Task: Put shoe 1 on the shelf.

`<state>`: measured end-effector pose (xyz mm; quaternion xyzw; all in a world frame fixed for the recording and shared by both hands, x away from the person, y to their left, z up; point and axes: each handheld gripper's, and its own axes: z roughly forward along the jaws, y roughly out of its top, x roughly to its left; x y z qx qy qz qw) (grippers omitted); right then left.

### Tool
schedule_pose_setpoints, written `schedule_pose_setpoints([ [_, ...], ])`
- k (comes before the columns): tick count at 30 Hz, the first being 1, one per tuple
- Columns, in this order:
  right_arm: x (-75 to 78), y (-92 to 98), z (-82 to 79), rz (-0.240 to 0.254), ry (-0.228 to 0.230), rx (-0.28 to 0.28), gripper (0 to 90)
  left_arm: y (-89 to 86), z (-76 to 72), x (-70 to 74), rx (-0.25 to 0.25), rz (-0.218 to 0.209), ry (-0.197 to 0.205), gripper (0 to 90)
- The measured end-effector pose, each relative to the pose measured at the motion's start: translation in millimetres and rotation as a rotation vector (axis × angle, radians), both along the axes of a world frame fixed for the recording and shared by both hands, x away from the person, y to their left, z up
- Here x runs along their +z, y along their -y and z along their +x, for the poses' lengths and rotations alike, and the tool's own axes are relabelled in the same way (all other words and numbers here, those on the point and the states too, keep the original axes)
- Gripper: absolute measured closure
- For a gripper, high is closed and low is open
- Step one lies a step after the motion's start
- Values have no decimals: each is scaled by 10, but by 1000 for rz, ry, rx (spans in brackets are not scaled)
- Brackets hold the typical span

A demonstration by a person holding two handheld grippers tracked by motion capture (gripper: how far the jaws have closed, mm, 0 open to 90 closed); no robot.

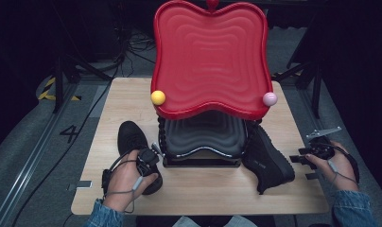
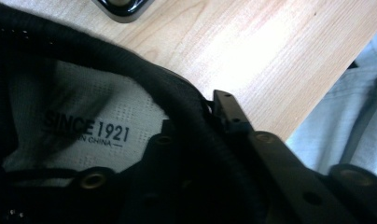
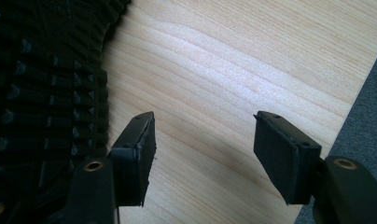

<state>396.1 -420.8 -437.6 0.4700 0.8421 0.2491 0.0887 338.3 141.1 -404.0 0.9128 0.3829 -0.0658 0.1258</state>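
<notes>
With the left gripper (image 1: 149,158) at the heel collar of the left shoe (image 1: 131,137), pickup step looks underway. One finger (image 2: 231,112) outside the collar, the other apparently inside over the insole print; clamped on the rim, judging from the left gripper view. Shoe upright on the worktop (image 1: 203,189), just left of the black lower tray (image 1: 203,142) of the two-tier stand, red upper tray (image 1: 210,56) overhead. Right gripper (image 1: 306,161) near the worktop's right edge, fingers (image 3: 135,158) spread wide, grasping nothing, bare wood between them. Right shoe (image 1: 267,158) lying on its side, sole toward that gripper, tread just beside the one finger, apart from it. Next, probably: lift left shoe clear, mind the stand post and red tray lip above. For the right side: close in on the shoe, needs a rim or edge grip, sole too broad for the opening.
</notes>
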Motion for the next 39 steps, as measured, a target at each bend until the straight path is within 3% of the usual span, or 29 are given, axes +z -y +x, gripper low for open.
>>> schedule_pose_setpoints([
  [5, -8, 13, -11, -2, -6, -7, 394, 29, -7, 20, -27, 11, 5, 858],
  [6, 6, 7, -15, 1, -3, -6, 394, 14, -9, 81, -37, 11, 21, 867],
  [8, 13, 3, -18, 0, 0, -5, 394, 6, -6, 114, -41, 0, 13, 866],
  [9, 19, 0, -23, 5, 3, -6, 393, -13, -6, 165, -46, -27, 23, 866],
  [15, 10, 40, -46, 0, 1, -13, 394, -81, -8, 364, -47, -24, 60, 866],
  [19, 23, 48, -63, 7, 6, -16, 393, -117, -13, 488, -41, -41, 50, 864],
  [21, 26, 52, -68, 8, 7, -17, 394, -167, -6, 631, -47, -51, 61, 864],
  [24, 25, 51, -67, 7, 6, -16, 393, -190, -16, 721, -42, -43, 65, 864],
  [26, 26, 38, -63, 6, 4, -15, 393, -223, -28, 846, -40, -47, 88, 863],
  [28, 28, 32, -63, 8, 4, -11, 393, -234, -27, 882, -48, -47, 98, 863],
  [29, 30, 29, -64, 10, 4, -10, 393, -253, -49, 982, -60, -53, 122, 862],
  [31, 30, 28, -65, 12, 5, -11, 393, -257, -65, 1032, -68, -50, 126, 862],
  [32, 36, 31, -67, 13, 2, -9, 394, -272, -96, 1147, -71, -49, 147, 862],
  [33, 37, 34, -67, 14, 3, -8, 393, -272, -96, 1147, -71, -49, 147, 862],
  [39, 39, 29, -70, 21, 2, -12, 394, -348, -135, 1473, -81, -60, 185, 861],
])
